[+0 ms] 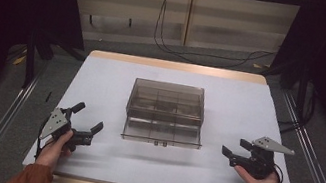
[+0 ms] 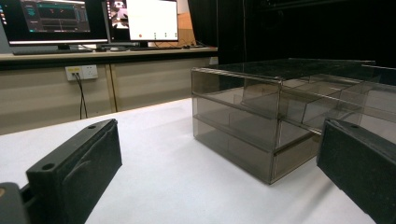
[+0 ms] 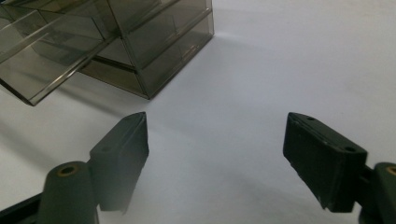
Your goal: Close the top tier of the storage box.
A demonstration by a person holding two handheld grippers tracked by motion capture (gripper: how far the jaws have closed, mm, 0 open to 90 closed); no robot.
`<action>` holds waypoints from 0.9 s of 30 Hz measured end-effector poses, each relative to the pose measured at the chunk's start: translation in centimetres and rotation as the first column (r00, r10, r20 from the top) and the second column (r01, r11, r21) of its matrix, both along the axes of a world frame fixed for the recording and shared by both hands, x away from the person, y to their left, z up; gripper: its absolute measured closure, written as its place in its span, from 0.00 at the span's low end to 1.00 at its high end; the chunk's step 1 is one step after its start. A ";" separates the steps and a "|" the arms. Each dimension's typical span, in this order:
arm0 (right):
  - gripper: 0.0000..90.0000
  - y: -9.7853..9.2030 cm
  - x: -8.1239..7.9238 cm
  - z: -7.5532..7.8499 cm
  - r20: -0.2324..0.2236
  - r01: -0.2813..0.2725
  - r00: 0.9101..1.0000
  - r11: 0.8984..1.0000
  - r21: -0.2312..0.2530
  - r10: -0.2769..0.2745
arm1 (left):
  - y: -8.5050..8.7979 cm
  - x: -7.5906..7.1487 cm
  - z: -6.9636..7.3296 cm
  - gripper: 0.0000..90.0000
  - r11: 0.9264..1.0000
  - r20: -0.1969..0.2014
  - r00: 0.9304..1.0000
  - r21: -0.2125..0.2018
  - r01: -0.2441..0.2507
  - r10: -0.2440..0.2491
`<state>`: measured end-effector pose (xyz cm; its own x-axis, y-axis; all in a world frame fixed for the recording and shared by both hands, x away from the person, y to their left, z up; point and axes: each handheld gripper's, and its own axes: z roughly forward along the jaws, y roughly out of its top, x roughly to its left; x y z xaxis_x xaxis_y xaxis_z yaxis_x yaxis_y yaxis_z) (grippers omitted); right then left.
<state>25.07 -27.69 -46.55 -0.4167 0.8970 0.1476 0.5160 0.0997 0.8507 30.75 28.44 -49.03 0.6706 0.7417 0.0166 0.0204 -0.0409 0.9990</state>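
Note:
A smoky clear plastic drawer box stands in the middle of the white table, its lower drawer pulled out toward me. My left gripper rests low at the front left, held by a hand, jaws wide apart with nothing between them. In the left gripper view the drawer box stands ahead to the right of the gripper. My right gripper sits at the front right, pointing left toward the box, also open and empty. The right gripper view shows the box at upper left, beyond the gripper.
Metal rails run along both table sides. Cables lie on the floor past the far edge, before a wooden wall. Monitors stand on a desk in the left gripper view. Bare white tabletop surrounds the box.

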 end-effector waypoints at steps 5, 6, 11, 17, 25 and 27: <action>0.31 0.5 -0.4 0.3 -0.001 -0.024 1.000 1.000 0.004 0.024 | 0.0 0.0 0.0 0.00 1.000 0.002 1.000 0.000 0.000 0.000; 0.31 0.5 -0.4 0.3 -0.001 -0.024 1.000 1.000 0.004 0.024 | 0.0 0.0 0.0 0.00 1.000 0.001 1.000 0.002 0.002 -0.002; 0.42 1.1 -0.9 0.8 0.015 -0.048 0.999 0.999 0.018 0.048 | 0.0 0.0 0.0 0.00 1.000 -0.004 1.000 -0.003 0.002 -0.002; 0.62 1.5 -1.4 0.9 0.009 -0.094 0.996 0.995 0.040 0.094 | 0.0 0.0 0.0 0.00 1.000 0.001 1.000 0.008 -0.001 0.001; 0.84 2.2 -1.7 1.1 -0.004 -0.185 0.983 0.981 0.065 0.185 | 0.0 -0.1 0.0 0.00 1.000 -0.002 1.000 -0.001 0.005 -0.005; 0.91 2.3 -1.8 1.1 -0.011 -0.203 0.979 0.976 0.075 0.204 | -0.1 -0.1 0.0 0.00 1.000 0.000 1.000 -0.007 -0.003 0.003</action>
